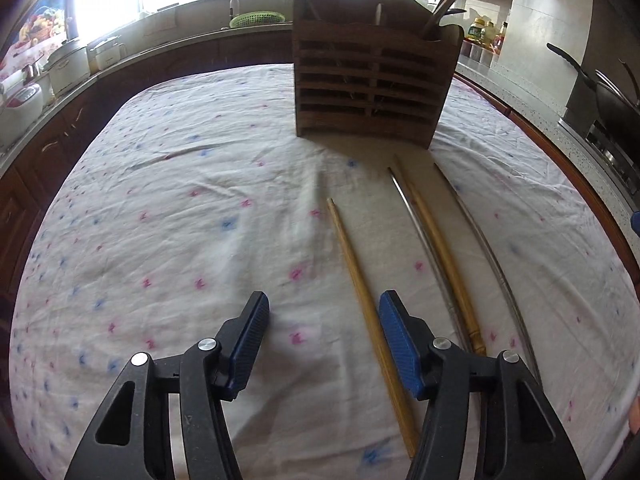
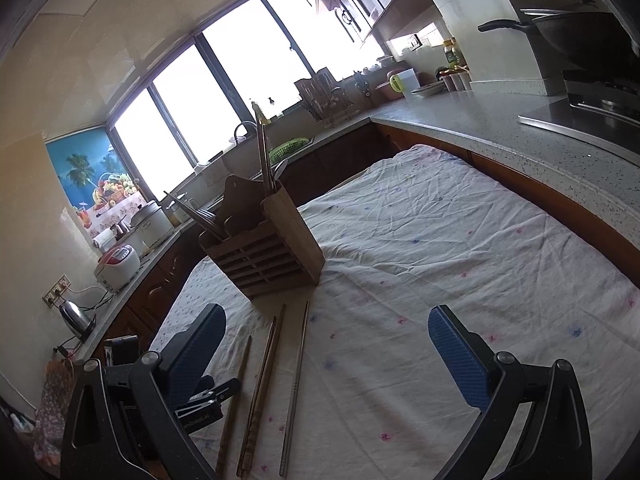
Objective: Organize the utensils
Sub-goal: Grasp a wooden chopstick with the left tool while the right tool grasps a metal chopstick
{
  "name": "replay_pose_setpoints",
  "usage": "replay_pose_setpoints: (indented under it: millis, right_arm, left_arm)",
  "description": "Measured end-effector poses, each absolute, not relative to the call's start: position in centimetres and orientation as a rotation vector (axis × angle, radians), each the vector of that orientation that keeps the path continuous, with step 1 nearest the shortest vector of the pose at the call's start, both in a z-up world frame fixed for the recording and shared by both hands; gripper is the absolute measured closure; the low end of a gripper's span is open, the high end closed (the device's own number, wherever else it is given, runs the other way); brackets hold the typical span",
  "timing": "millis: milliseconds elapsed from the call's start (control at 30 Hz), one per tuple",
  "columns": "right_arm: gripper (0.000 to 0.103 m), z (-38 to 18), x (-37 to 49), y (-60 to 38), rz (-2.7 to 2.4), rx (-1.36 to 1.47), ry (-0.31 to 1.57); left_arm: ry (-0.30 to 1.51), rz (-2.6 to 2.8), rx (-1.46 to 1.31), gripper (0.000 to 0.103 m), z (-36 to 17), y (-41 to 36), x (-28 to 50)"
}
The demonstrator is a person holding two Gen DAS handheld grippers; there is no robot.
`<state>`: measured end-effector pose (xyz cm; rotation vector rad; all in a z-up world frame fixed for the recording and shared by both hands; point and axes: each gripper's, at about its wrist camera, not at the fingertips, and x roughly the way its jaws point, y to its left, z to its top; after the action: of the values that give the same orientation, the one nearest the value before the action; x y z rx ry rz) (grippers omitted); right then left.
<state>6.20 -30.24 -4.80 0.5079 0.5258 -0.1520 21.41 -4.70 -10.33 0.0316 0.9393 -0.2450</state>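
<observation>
A wooden utensil holder point(image 1: 372, 80) stands on the cloth-covered table point(image 1: 180, 200), with chopsticks and utensils upright in it. In front of it lie several chopsticks. My left gripper point(image 1: 325, 308) hangs low over the cloth, jaws partly apart. One wooden chopstick point(image 1: 360, 300) runs between its fingers, close to the right pad point(image 1: 400, 344), and the pads do not press on it. To the right lie a metal chopstick point(image 1: 420, 232), a second wooden one point(image 1: 440, 264) and another metal one point(image 1: 488, 248). My right gripper point(image 2: 326, 316) stands wide open above the same chopsticks point(image 2: 296, 380), holding nothing, with the holder point(image 2: 268, 248) beyond.
Kitchen counters point(image 2: 460, 120) run round the table on three sides. A rice cooker point(image 2: 118, 266) and a kettle point(image 2: 76, 316) stand on the left one, and a wok on a stove point(image 2: 580, 36) is at the right. A sink with a green basket point(image 1: 256, 19) lies behind the holder.
</observation>
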Motion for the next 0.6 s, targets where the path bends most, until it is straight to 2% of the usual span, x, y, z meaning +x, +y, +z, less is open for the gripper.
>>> replay_pose_setpoints:
  millis: [133, 233, 300, 400, 533, 600]
  right_arm:
    - [0.002, -5.5, 8.1, -29.0, -0.115, 0.468, 0.575]
    - [0.010, -6.3, 10.7, -27.7, -0.079, 0.410, 0.646]
    - [0.026, -7.2, 12.9, -27.1, -0.059, 0.373, 0.709]
    - [0.044, -9.0, 16.0, -26.3, -0.037, 0.337, 0.801]
    - [0.055, -11.0, 19.3, -25.7, -0.027, 0.302, 0.874]
    - [0.064, -11.9, 20.6, -25.7, -0.031, 0.294, 0.906]
  left_arm:
    - [0.945, -0.263, -0.078, 0.049, -9.7, -2.6, 21.5]
    - [0.936, -0.270, -0.114, 0.049, -9.0, -2.1, 22.6]
    - [0.925, -0.284, -0.120, 0.049, -8.5, -2.3, 23.1]
    - [0.926, -0.295, -0.095, 0.049, -8.5, -3.0, 24.3]
    - [0.982, -0.315, -0.098, 0.064, -9.6, -3.7, 26.0]
    - [1.005, -0.319, -0.083, 0.067, -10.2, -4.3, 26.7]
